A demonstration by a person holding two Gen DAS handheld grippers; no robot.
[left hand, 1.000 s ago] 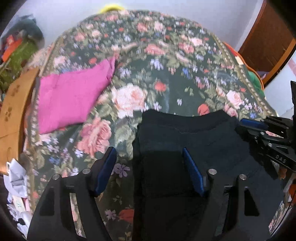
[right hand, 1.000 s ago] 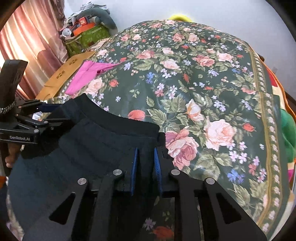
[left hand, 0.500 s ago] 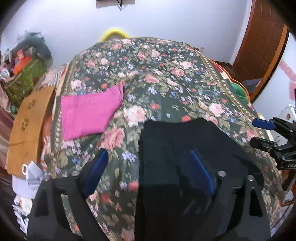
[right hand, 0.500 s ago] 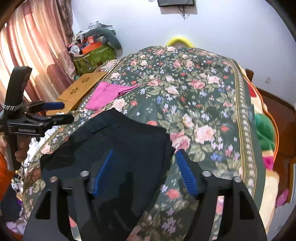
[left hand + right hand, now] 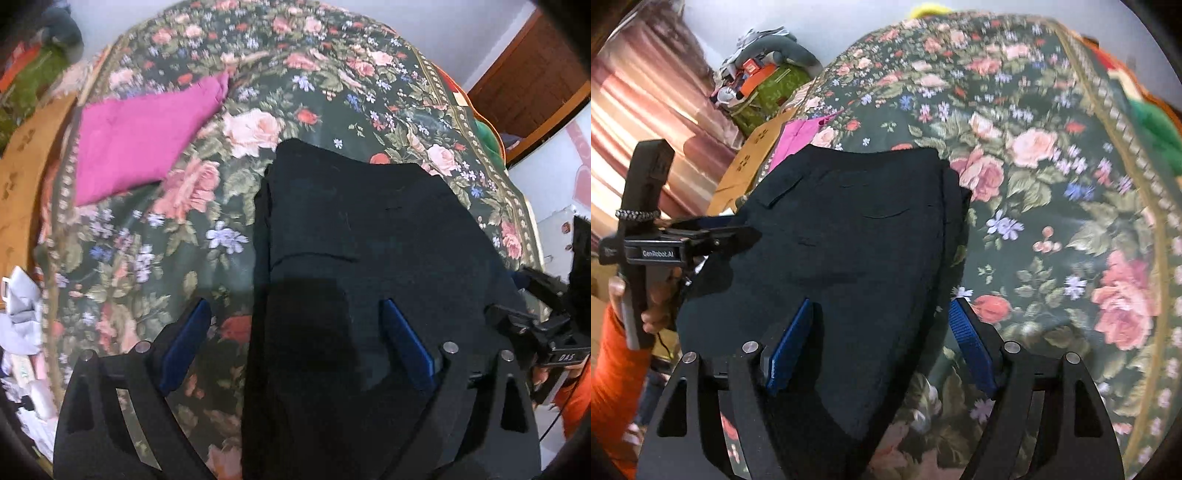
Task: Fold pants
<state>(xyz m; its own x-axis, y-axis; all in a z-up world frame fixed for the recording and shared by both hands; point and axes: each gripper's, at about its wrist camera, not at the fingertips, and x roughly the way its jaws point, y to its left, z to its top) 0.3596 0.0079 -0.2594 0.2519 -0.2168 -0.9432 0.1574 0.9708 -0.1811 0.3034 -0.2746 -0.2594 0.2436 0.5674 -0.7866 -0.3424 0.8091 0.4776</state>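
Black pants (image 5: 351,221) lie folded flat on the floral bedspread (image 5: 258,92). My left gripper (image 5: 293,306) hovers over their near left edge. Its jaws are opening, with the cloth below them and neither blue pad pressing on it. In the right wrist view the pants (image 5: 849,229) fill the middle. My right gripper (image 5: 882,304) stands open above their near right edge, and its pads do not touch the fabric. Each gripper also shows in the other's view: the left gripper (image 5: 738,230) at the pants' left side, the right gripper (image 5: 513,295) at their right side.
A folded pink cloth (image 5: 140,136) lies on the bed to the far left of the pants. A cardboard box (image 5: 22,184) and a green bag (image 5: 768,92) stand beyond the bed's left edge, by a curtain (image 5: 646,92). A wooden door (image 5: 535,85) is at the far right.
My right gripper, shut on the pants' edge a second ago, has let go and stands open. My left gripper has widened. Both lifted away, then came closer again; the pants stay flat.
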